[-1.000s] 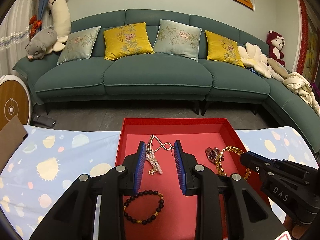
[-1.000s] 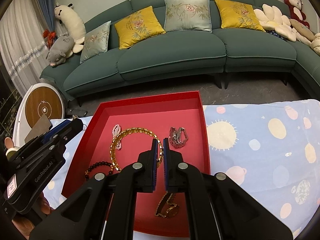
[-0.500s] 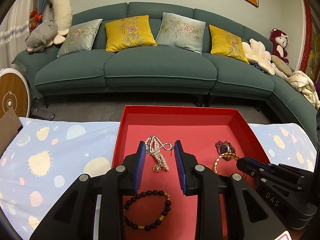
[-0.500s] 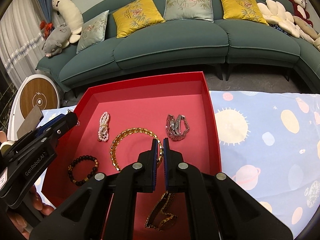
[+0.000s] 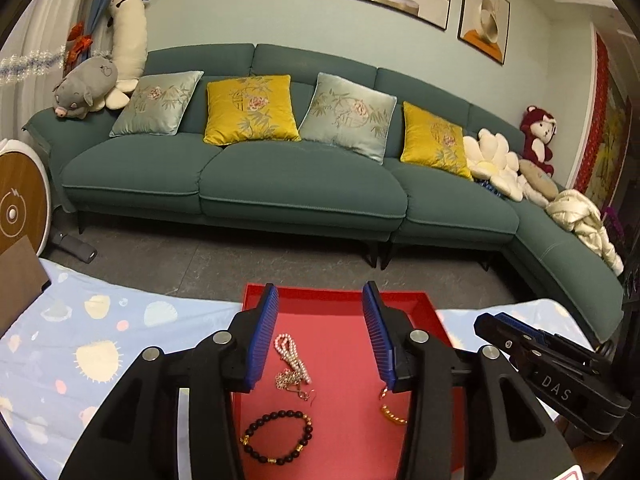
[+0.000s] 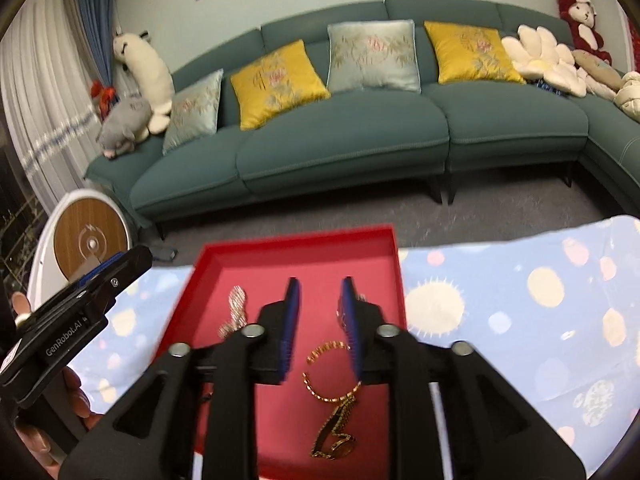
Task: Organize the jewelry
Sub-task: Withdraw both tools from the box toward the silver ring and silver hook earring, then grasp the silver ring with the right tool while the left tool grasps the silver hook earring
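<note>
Both claws hang over the red tray (image 5: 430, 312), which sits on a tabletop covered w/ a pale blue cloth (image 5: 80, 344) printed w/ suns and planets; tray runs toward the tabletop's far edge, sofa beyond. Left claw (image 5: 322, 336) is spread, jaws have just been opening, nothing pinched: the pearl strand (image 5: 290, 354) lies on the tray floor below the gap, nearer the left pad, its long axis running away from the claw toward the far edge, w/ a tangle of thin gold-tone chain at its near end. Closer to the near edge sits the dark bead bracelet (image 5: 278, 436), a round loop w/ a few gold spacers. Right claw (image 6: 320, 320) is also parted, jaws just been opening, empty; the gold chain bracelet (image 6: 330, 374) lies directly under and slightly nearer than its tips, w/ a second gold piece (image 6: 336, 430) trailing off it toward the near edge. So left hand is nearer the pearls and beads, right hand nearer the gold. Textures: pearls small, smooth, slippery; gold links flat, shiny, limp; beads matte, hard; tray floor a flat pinkish-red, walls glossier; pads ribbed blue rubber. A silvery piece past the right pad is mostly hidden, can't tell what it is. All jewelry visible is inside the tray, apparently released, so the job looks close to done.
</note>
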